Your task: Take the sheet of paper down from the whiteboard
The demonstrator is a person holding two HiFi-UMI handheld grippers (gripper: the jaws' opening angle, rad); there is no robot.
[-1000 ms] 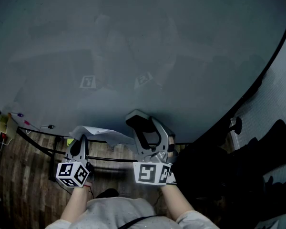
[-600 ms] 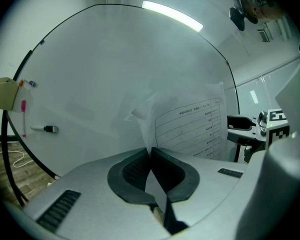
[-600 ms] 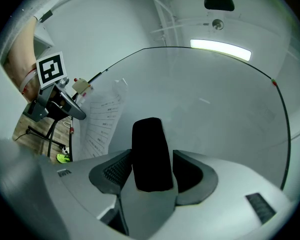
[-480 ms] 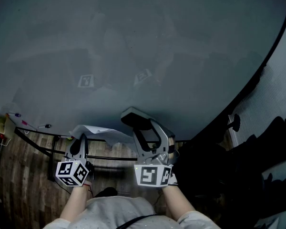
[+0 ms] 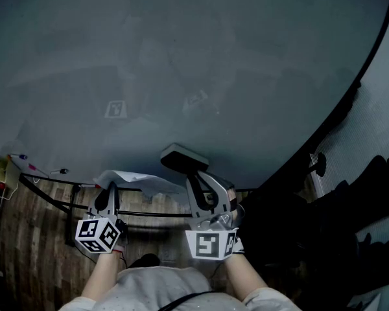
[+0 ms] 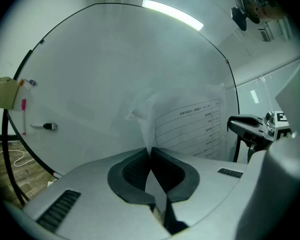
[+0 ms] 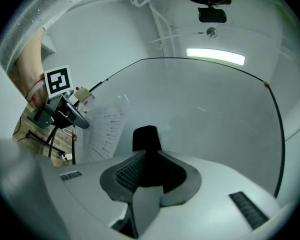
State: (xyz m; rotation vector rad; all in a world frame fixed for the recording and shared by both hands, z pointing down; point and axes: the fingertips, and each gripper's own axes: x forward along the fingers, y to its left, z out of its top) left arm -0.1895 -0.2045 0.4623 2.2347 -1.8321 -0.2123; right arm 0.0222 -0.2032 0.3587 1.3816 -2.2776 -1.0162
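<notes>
Got the white printed paper sheet (image 6: 190,126) pinched tight in the left gripper (image 6: 151,151), low by the big pale whiteboard (image 5: 181,57); just closed the jaws of the right gripper (image 7: 147,155) onto a dark oblong block (image 7: 146,134).

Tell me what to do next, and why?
Probably lift the black block off the whiteboard with the right gripper: its jaws have just been closing on it, and the left gripper pinches the sheet of paper, which may then come free.
</notes>
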